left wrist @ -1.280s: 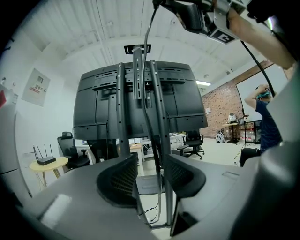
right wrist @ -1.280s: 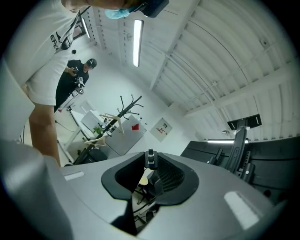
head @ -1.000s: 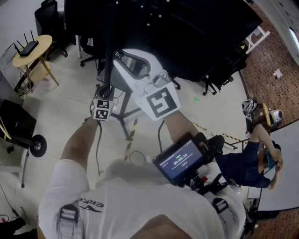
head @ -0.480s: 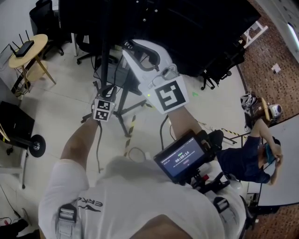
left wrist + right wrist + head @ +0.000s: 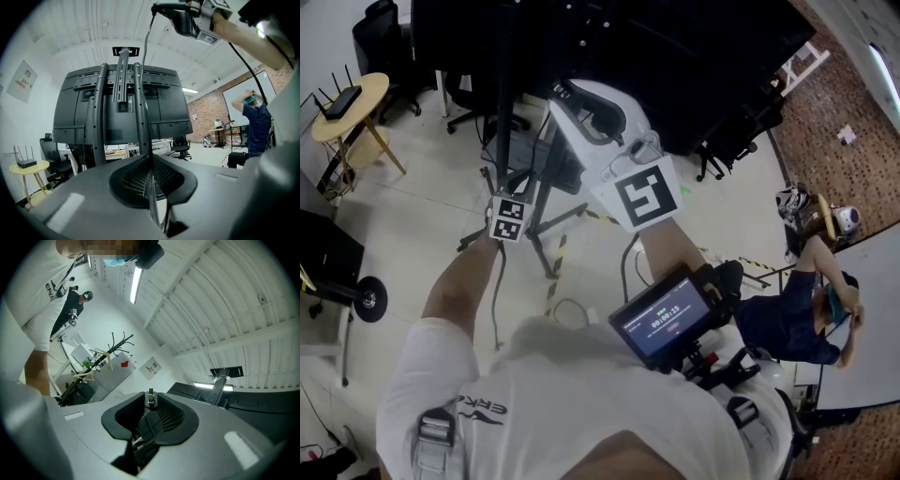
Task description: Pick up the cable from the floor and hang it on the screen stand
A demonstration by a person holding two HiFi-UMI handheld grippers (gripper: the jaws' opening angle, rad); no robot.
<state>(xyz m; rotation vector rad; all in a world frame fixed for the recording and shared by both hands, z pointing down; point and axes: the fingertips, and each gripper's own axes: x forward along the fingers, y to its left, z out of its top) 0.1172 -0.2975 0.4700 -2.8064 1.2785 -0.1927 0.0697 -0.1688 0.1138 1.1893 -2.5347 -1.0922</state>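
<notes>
The left gripper [image 5: 151, 176] has just been closing its jaws and pinches a thin black cable [image 5: 144, 70] before the screen stand [image 5: 98, 117]. The right gripper [image 5: 149, 404], held higher, clamps the same cable

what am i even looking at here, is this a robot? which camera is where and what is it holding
There is no robot here. A person wears a camera on the head and holds a two-jaw gripper in each hand. The head view looks steeply down past the arms to the floor. The cubes with square markers are parts of the grippers. The other two pictures come from cameras riding on each gripper, looking along its jaws.

The left gripper has just been closing its jaws on a thin cable. The cable runs up to the right gripper, which grips the cable's plug. Beyond the left gripper stands the black screen stand. The cable is not hung on it yet.
</notes>
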